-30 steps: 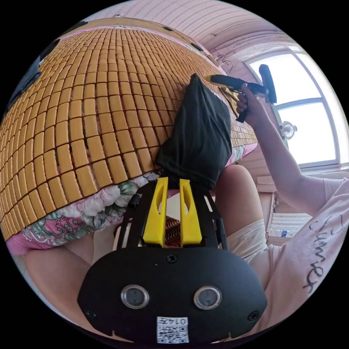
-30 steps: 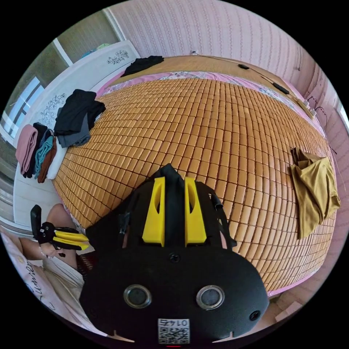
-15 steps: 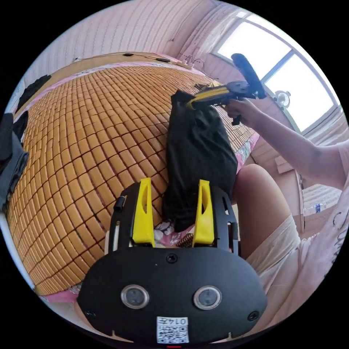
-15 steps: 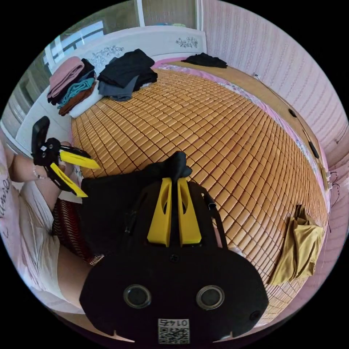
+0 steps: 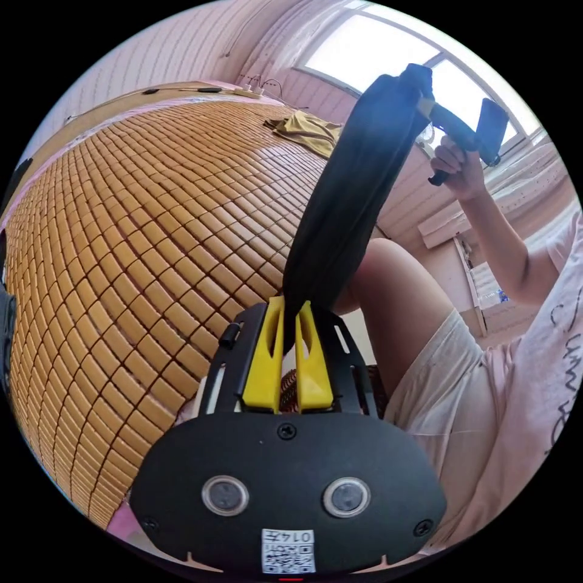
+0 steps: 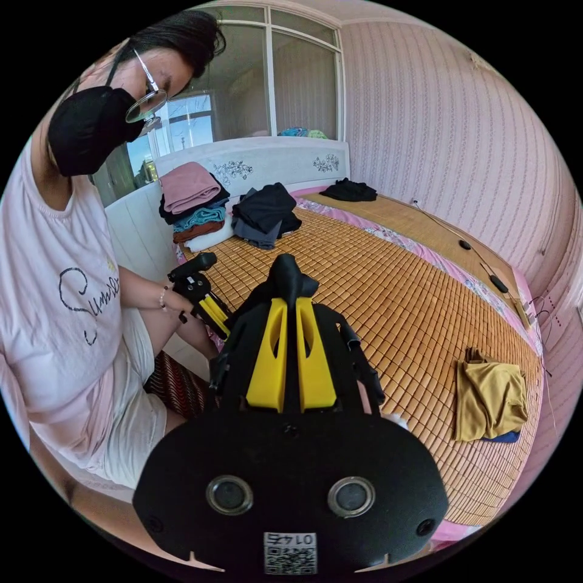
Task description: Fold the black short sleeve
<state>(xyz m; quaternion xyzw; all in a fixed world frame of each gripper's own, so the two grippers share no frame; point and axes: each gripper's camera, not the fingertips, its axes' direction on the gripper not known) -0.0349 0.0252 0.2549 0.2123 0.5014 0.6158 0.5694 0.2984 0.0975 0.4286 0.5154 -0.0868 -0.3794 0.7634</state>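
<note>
Your left gripper [image 5: 289, 331] was spread half a second ago — now its jaws pinch the black short sleeve [image 5: 352, 200]; your right gripper [image 6: 290, 322] stays clamped on the other end. The shirt hangs stretched between them above the bamboo mat [image 5: 152, 212] — ready to lay flat.

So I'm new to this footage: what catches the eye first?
The black short sleeve, stretched taut in the air between the left gripper, low in the left gripper view, and the right gripper, raised toward the window. Behind it spreads the orange bamboo mat, with a mustard garment near its edge and stacked clothes by the headboard.
</note>
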